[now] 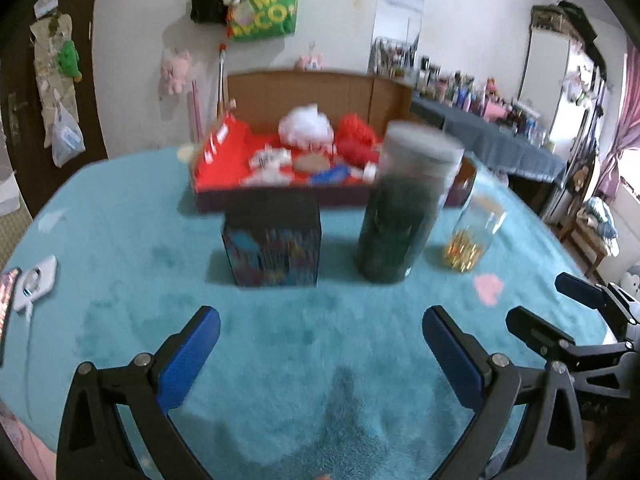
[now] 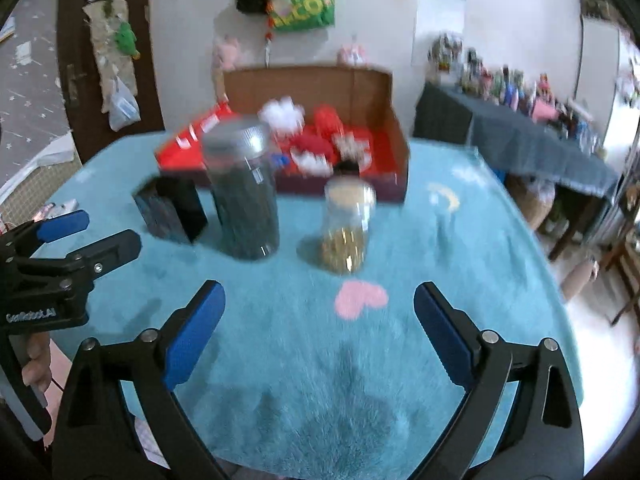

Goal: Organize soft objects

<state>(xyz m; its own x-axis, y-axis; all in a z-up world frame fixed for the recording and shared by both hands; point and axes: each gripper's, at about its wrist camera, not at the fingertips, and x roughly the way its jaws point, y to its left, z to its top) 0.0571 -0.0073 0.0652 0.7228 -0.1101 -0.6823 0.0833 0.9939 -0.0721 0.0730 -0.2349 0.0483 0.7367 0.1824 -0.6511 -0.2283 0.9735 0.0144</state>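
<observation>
Soft objects: white fluffy ball (image 1: 306,126) and red fluffy pieces (image 1: 357,140) piled in the red-lined cardboard box (image 1: 224,148), with small blurred bits I can't make out; the box sits toward the far edge of the worktop (image 1: 132,248)
Box lid: brown flap (image 1: 316,96) standing upright behind the pile
In front of the box: dark patterned carton (image 1: 274,240) toward the left, tall dark-filled jar (image 1: 404,208) beside it, clear jar with gold bits at the bottom (image 2: 347,226) to the right; all upright, near one another but apart
Worktop cover: fluffy teal, pink heart (image 2: 360,298) on it near the front
Left gripper (image 1: 320,332): jaws spread wide, nothing between them, over bare teal at the near edge
Right gripper (image 2: 318,312): jaws wide too, empty, heart just ahead of them; the two grippers side by side
Hand (image 2: 38,364): gripping the left handle, low in the right wrist view
</observation>
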